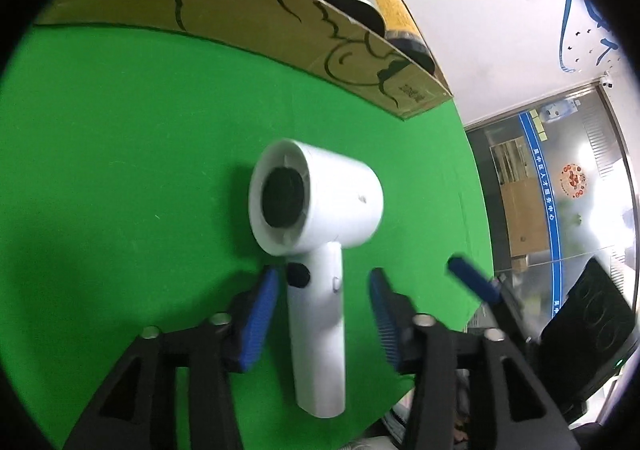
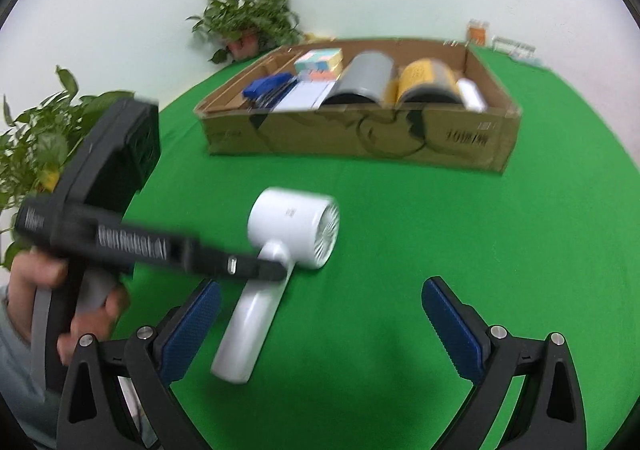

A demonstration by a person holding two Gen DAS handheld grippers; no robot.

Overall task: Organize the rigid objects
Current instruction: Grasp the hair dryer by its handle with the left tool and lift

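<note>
So rn my left gripper [image 1: 324,310] is spread wide w/ the blue pads on either side of the white hair dryer [image 1: 316,218], straddling the handle. There's a gap on both sides, so pads aren't touching it afaict, nothing clamped. The dryer is lying flat on the green table [image 1: 120,170], handle pointing back toward the left cam, barrel across the top w/ the dark round end facing left.

From the right wrist cam, my right gripper [image 2: 320,322] is open wide too, holding nothing, hovering over bare green cloth just beside the dryer's handle. That cam also shows the left tool coming in from the left side, its black body crossing over the dryer where handle meets barrel.

The cardboard box [image 2: 360,138] sits further back on the table, well apart from the dryer. Inside it: a grey cylinder [image 2: 360,82], a yellow can [image 2: 426,84], a pastel box [image 2: 320,60] and something blue [image 2: 264,86] at the left end, too blurry to ID. Potted plants [image 2: 248,22] behind by the wall.
</note>
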